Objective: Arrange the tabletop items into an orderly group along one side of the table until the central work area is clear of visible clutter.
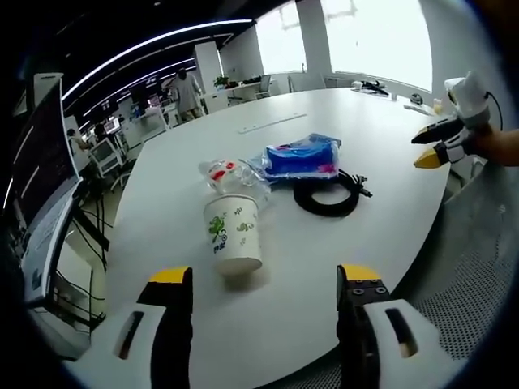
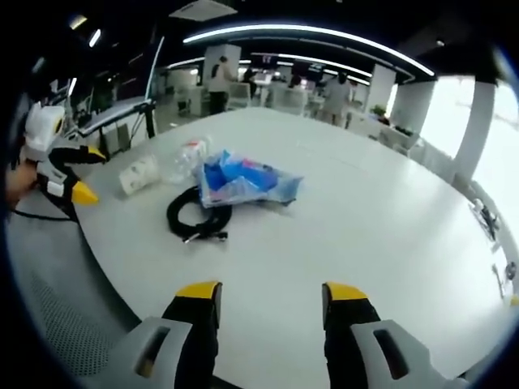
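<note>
So far little of the tidying looks done: the items sit in a loose cluster on the white desk (image 1: 340, 121), near the person's edge but not lined up along it. In the left gripper view a paper cup (image 1: 233, 233) printed with green leaves lies on its side just ahead of the left tongs (image 1: 263, 284), its mouth turned toward them. Touching the cup's far end is a crumpled clear plastic bag (image 1: 231, 174) with something red inside (what it holds is too blurred to tell). Just beside that lies a blue packet (image 1: 302, 156), and a coil of black cable (image 1: 326, 194) rests against the packet's near edge.

The left tongs are spread wide and hold nothing. The right tongs (image 2: 266, 301) are likewise parted and empty, hovering above bare desk well apart from the cluster; in their view the cable (image 2: 197, 217) and blue packet (image 2: 243, 182) lie off to the left, with the cup (image 2: 138, 174) beyond.

As a judgement, nearly everything remains: the cup wants standing upright, and the four items want pushing into a neat row at one side.
</note>
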Demonstrator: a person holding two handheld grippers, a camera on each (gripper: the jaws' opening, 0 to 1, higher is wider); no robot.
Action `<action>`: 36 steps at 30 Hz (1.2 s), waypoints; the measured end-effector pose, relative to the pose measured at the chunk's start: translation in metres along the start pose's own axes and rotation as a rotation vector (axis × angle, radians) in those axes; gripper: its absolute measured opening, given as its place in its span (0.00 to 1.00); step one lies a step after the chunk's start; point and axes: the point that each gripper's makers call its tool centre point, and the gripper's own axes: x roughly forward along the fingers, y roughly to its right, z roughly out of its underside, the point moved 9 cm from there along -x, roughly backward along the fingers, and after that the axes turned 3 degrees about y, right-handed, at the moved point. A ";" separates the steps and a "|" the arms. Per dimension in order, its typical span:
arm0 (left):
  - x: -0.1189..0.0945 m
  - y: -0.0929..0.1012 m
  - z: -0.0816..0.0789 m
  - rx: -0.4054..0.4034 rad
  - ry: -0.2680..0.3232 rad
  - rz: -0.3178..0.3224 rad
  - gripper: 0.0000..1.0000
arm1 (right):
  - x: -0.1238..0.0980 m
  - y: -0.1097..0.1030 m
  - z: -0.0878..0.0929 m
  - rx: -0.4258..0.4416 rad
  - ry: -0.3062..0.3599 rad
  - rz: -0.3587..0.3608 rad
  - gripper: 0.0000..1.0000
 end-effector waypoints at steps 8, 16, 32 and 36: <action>0.000 0.002 0.001 0.003 -0.021 0.009 0.74 | 0.004 -0.004 0.001 0.000 -0.016 -0.061 0.51; 0.000 0.000 0.000 -0.025 -0.008 0.005 0.74 | 0.006 -0.003 0.001 -0.007 -0.025 -0.071 0.53; 0.002 -0.003 0.000 -0.090 -0.020 0.024 0.75 | 0.007 -0.003 0.003 0.013 -0.045 -0.074 0.51; 0.002 -0.004 0.000 -0.106 -0.017 0.035 0.75 | 0.008 -0.004 0.003 0.008 -0.051 -0.086 0.50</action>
